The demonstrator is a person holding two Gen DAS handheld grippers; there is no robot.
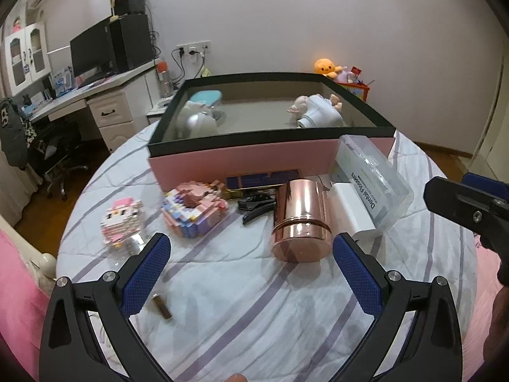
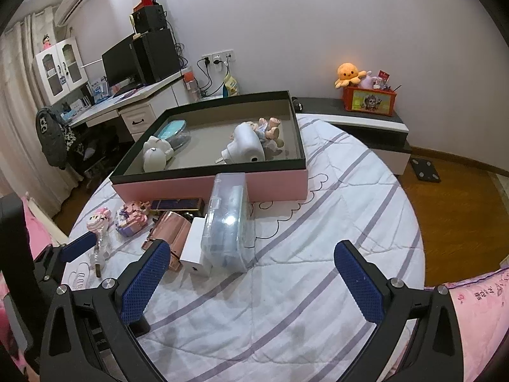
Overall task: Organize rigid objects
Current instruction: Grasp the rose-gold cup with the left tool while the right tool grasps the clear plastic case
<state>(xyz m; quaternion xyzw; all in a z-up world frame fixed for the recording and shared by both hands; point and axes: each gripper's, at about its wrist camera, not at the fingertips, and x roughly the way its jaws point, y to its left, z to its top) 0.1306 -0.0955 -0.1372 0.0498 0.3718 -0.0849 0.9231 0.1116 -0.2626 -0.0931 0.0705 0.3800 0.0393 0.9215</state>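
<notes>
Both claws spread wide, holding nothing. Left claw lined up on copper can lying on bed near pink box, probably next in. Right claw hangs back.

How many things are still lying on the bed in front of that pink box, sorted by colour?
Pink or rose: 3 (two block figures, copper canister)
White or clear: 2 (white box, floss case)
Dark: 3 (navy box, black clip, brown stick)
Total: 8
</notes>
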